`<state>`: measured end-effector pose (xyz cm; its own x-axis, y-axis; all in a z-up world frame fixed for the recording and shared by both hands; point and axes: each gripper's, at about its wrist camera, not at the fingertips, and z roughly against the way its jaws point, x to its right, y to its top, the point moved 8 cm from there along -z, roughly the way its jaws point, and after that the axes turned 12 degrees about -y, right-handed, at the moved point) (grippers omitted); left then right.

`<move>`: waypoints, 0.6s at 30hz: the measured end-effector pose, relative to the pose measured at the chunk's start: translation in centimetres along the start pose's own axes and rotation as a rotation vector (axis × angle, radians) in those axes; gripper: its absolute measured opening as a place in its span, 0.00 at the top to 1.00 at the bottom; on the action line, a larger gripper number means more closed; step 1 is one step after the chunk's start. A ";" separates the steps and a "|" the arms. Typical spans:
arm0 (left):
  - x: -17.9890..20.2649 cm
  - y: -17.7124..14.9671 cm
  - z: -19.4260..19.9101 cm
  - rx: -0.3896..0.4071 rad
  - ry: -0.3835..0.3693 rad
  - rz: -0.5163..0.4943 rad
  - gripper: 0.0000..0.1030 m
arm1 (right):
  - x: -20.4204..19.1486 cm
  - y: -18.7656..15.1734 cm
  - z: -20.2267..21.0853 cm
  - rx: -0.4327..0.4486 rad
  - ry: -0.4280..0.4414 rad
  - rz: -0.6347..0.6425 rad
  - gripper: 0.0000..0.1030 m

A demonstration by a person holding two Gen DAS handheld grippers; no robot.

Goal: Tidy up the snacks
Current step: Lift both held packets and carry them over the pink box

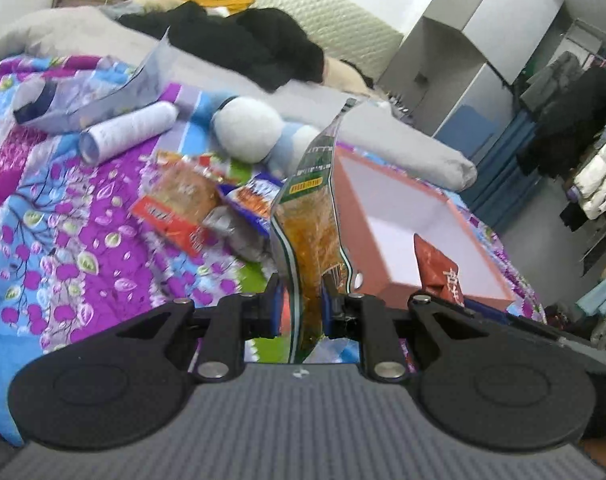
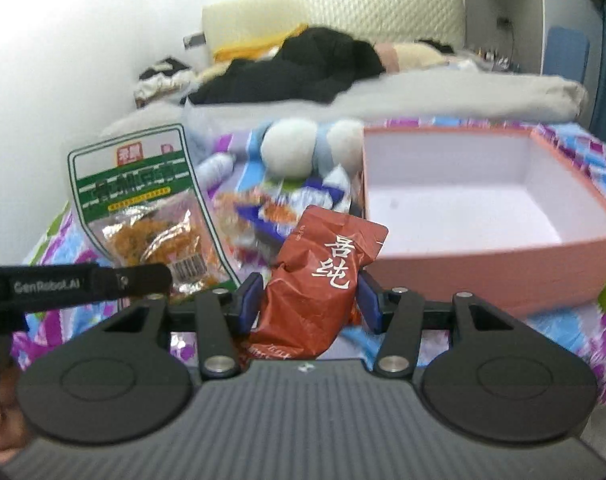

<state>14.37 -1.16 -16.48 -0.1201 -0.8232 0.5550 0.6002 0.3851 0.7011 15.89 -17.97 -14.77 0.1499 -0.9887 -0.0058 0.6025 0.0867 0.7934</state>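
My left gripper (image 1: 303, 300) is shut on a green-and-clear snack bag (image 1: 311, 220) with orange contents, held upright above the bed; the bag also shows in the right wrist view (image 2: 143, 208). My right gripper (image 2: 309, 300) is shut on a crumpled red packet (image 2: 323, 276) with white characters, just left of the open pink box (image 2: 503, 256); the packet also shows in the left wrist view (image 1: 439, 268). The box (image 1: 455, 204) has a white, empty inside. More snack packets (image 1: 191, 204) lie in a pile on the floral bedspread.
A white-and-blue plush toy (image 1: 255, 128) lies behind the pile. A white bottle (image 1: 131, 130) and a plastic bag (image 1: 83, 96) lie at the far left. Black clothing (image 1: 243, 44) and a grey pillow (image 1: 415, 140) lie behind. A wardrobe and hanging clothes (image 1: 575, 128) stand right.
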 end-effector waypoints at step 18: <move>8.1 5.3 -3.3 0.001 -0.122 -0.114 0.79 | 3.9 6.1 2.6 0.134 -0.019 -0.030 0.48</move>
<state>19.20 -7.18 -9.69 -0.2824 -0.8048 0.5220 0.5766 0.2925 0.7629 18.13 -21.57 -8.37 0.1175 -0.9929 -0.0206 0.4965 0.0408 0.8671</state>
